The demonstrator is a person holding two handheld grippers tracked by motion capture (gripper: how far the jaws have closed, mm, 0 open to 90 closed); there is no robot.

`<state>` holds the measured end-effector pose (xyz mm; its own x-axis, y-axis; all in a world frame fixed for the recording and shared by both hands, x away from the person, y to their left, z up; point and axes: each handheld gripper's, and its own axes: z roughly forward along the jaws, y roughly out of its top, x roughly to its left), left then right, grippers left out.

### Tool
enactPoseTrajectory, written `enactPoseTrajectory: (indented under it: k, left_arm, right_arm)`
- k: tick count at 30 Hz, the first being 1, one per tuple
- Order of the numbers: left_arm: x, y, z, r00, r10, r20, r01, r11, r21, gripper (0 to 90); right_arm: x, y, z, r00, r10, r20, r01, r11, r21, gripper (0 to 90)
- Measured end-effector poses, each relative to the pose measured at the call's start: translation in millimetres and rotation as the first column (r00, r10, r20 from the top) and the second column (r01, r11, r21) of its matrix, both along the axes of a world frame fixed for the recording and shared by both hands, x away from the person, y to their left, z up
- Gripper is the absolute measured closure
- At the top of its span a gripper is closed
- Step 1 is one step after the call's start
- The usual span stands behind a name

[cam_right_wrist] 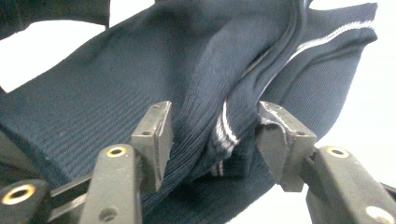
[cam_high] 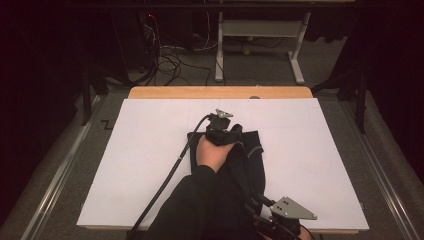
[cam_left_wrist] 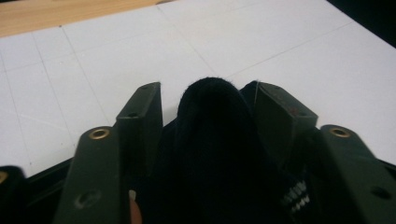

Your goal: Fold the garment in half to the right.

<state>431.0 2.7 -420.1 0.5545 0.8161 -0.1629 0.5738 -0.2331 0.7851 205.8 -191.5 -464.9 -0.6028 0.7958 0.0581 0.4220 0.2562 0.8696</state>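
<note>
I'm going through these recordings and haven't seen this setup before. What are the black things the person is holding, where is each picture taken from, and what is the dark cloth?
There is no robot here. A person holds a hand-operated tool with two-jaw tongs in each hand. The top picture looks down from above the person's side onto a white sheet covering a wooden table. The left tongs are out over the middle, the right tongs near the front edge.

The other two pictures come from cameras riding on the tools, looking along their black jaws.

On the sheet lies a dark navy knitted garment with a thin white stripe along an edge; what kind I cannot tell. A fold of it bunches between the jaws in each close view. Both pairs stand partly apart, and gaps show beside the fabric, so it looks loose rather than pinched.
</note>
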Motion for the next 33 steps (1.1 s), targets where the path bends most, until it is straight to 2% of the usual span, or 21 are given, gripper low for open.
enactPoseTrajectory:
  k: [6,8,10,18,21,23,27,30,33]
  left_arm:
    - [-6.2,4.6,2.0,0.9988,-0.031,0.039,0.032,0.999,-0.031,32.8]
    - [-9.8,9.0,1.7,0.9981,-0.028,0.055,0.029,0.9993,-0.023,31.5]
    - [-12.5,15.0,0.7,0.9982,-0.028,0.054,0.03,0.9993,-0.022,27.3]
    - [-34.4,59.9,-0.5,0.9969,-0.012,0.078,0.016,0.9988,-0.047,12.4]
    - [-45.1,80.5,-3.8,0.9957,-0.017,0.091,0.02,0.9995,-0.026,9.5]
    - [-52.5,93.4,-7.1,0.9941,-0.023,0.106,0.021,0.9995,0.022,9.4]
    - [-61.6,115.4,-14.2,0.9943,-0.02,0.105,0.019,0.9998,0.008,3.5]
    - [-67.0,127.9,-18.2,0.9941,-0.014,0.108,0.013,0.9999,0.009,0.0]
    - [-74.8,141.2,-22.3,0.993,-0.008,0.118,0.008,1.0,0.006,0.0]
  right_arm:
    - [0.8,-5.1,5.8,0.9995,-0.014,0.03,0.013,0.999,0.038,40.6]
    - [1.9,-6.8,7.7,0.9994,-0.014,0.032,0.012,0.999,0.053,40.6]
    - [2.8,-7.4,10.5,0.999,-0.017,0.04,0.015,0.998,0.061,40.5]
    - [4.4,-5.6,15.5,0.9983,-0.021,0.054,0.017,0.997,0.073,42.2]
    - [8.8,-1.5,18.9,0.9981,-0.006,0.061,0.002,0.997,0.071,45.5]
    - [16.5,4.3,22.8,0.9983,0.014,0.057,-0.017,0.998,0.053,52.4]
    - [34.4,18.2,27.3,0.9984,0.042,0.038,-0.042,0.999,0.013,69.3]
    - [47.8,30.2,27.5,0.9982,0.057,0.018,-0.057,0.998,-0.041,87.6]
    - [58.3,40.0,28.9,0.9971,0.076,-0.009,-0.077,0.994,-0.079,90.0]
